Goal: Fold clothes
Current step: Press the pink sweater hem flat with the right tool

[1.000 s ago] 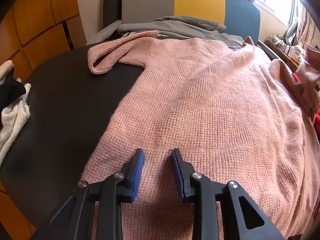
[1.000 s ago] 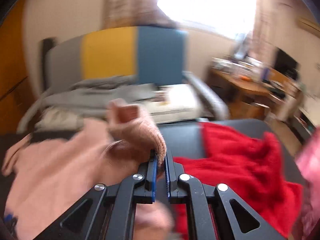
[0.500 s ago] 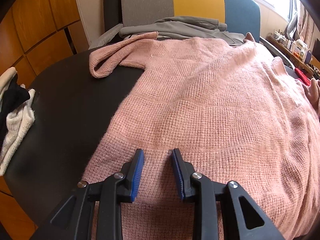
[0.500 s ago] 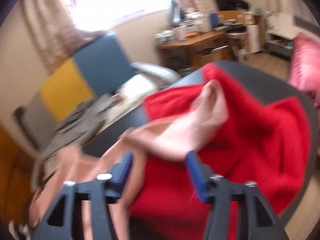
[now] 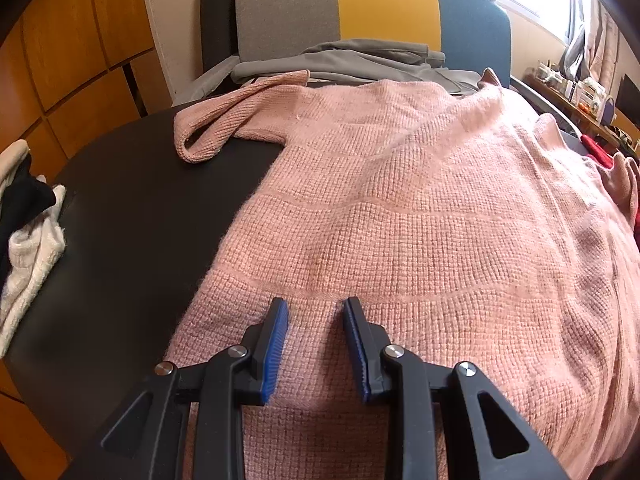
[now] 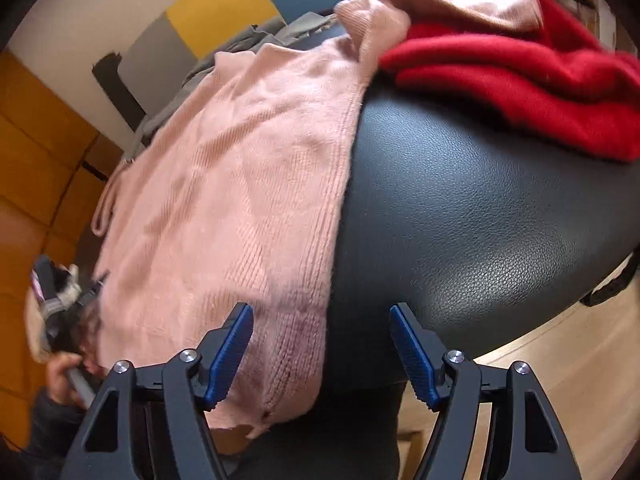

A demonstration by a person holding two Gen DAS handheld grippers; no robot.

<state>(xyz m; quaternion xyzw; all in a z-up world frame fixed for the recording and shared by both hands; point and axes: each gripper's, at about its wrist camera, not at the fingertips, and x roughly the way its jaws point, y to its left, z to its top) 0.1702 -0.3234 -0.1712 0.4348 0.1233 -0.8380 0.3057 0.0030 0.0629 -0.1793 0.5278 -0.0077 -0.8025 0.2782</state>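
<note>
The right gripper [image 6: 322,350] has let go of the sleeve [image 6: 372,20] it was pinching a second ago; its jaws have since been narrowing slightly but stand wide and empty over the pink sweater [image 5: 420,208]'s hem corner. The sweater lies spread on the black table [image 5: 132,216]. The left gripper [image 5: 316,346] stands half-open on the hem, gripping nothing. The next fold looks ready.

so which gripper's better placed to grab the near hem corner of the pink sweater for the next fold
Right, probably. The right gripper hangs open with the pink sweater hem corner between its fingers. The left gripper sits mid-hem, away from any corner.
</note>
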